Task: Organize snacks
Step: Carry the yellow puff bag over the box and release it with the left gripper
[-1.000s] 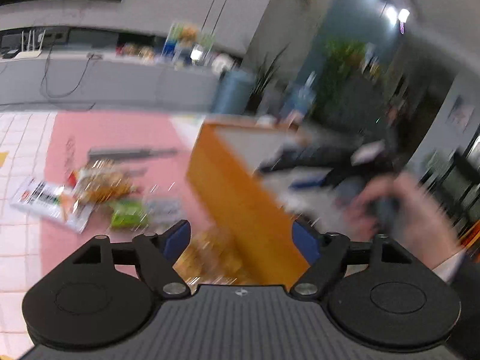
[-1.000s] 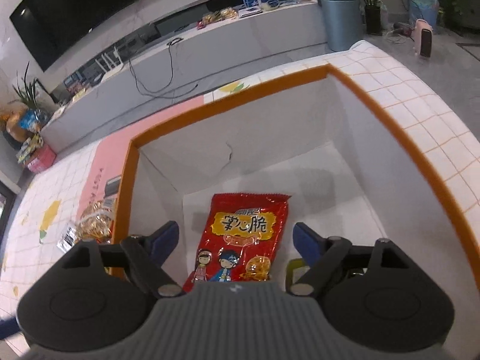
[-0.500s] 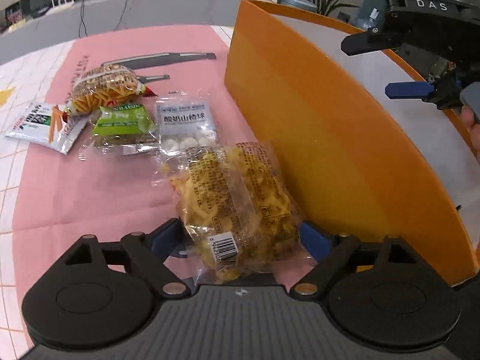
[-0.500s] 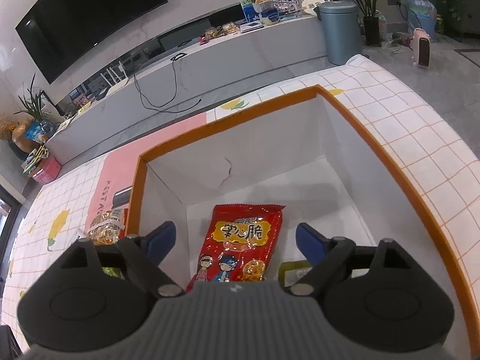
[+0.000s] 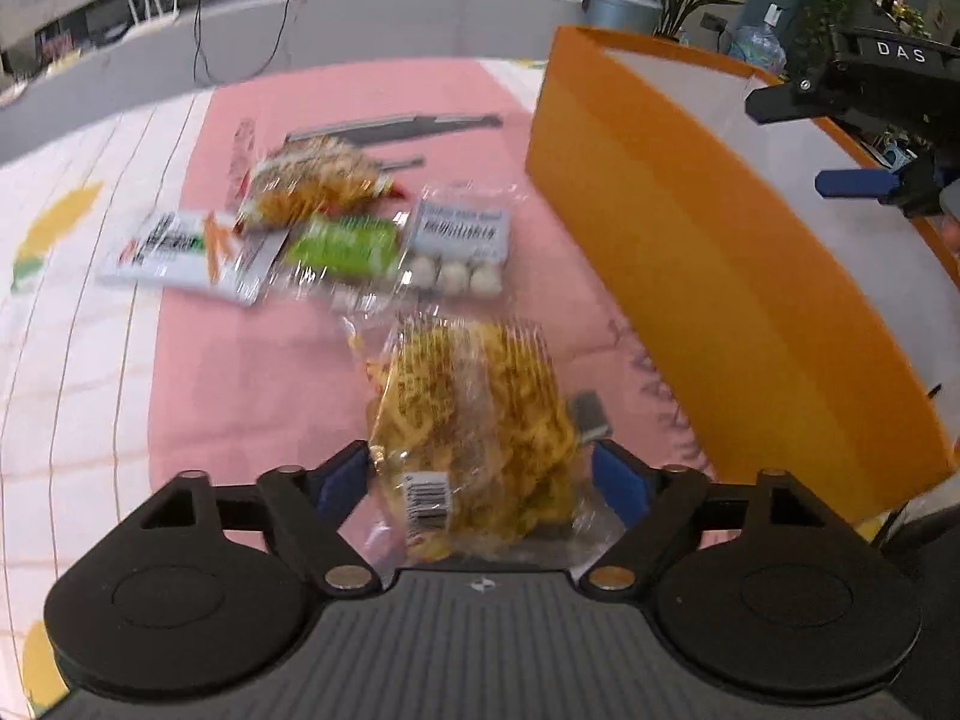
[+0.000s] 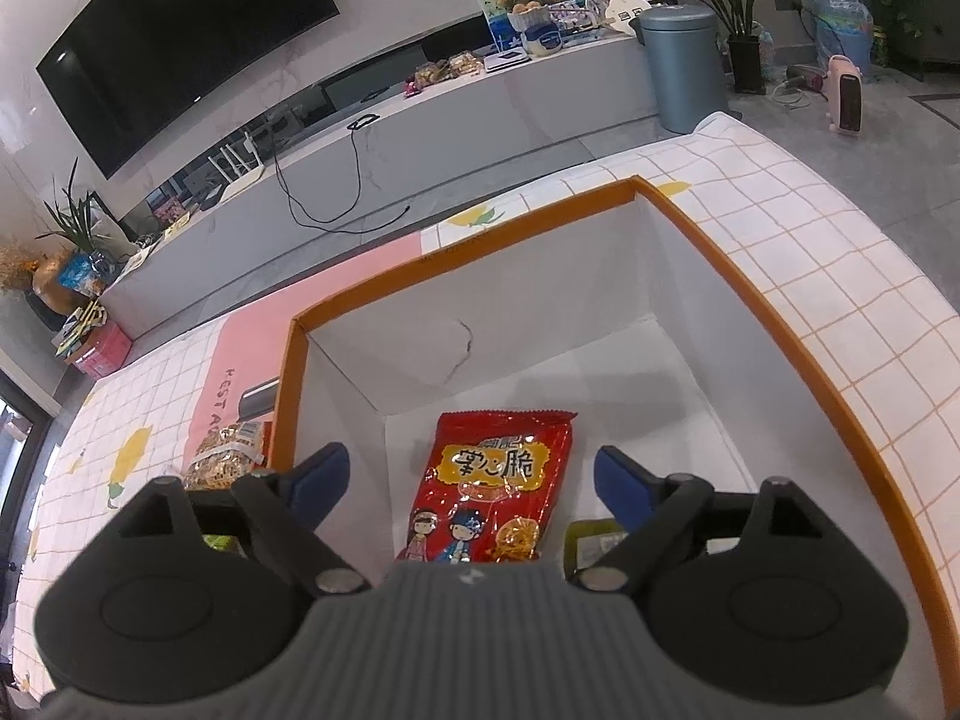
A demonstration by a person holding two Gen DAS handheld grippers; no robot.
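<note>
Left gripper [image 5: 480, 474] has backed off and risen slightly since half a second ago; the yellow chip bag [image 5: 474, 426] now sits a bit further out between the blue fingers, view blurred by motion. Right gripper [image 6: 468, 480] has lifted higher over the box [image 6: 780, 324].

Left fingers spread wide, one on each side of the chip bag; contact not clear, nothing clamped. Right fingers also apart, holding nothing, hovering above the box.

Progress: early. Red snack packet [image 6: 498, 480] lies flat on the box floor, a dark green packet [image 6: 594, 540] beside it. Still out on the pink mat [image 5: 252, 384]: chip bag, white ball-candy pack [image 5: 462, 246], green packet [image 5: 342, 246], noodle bag [image 5: 318, 180], white flat packet [image 5: 180, 252].

Chip bag lies just beside the box's orange wall, long axis running away from the gripper, barcode end nearest it.
</note>
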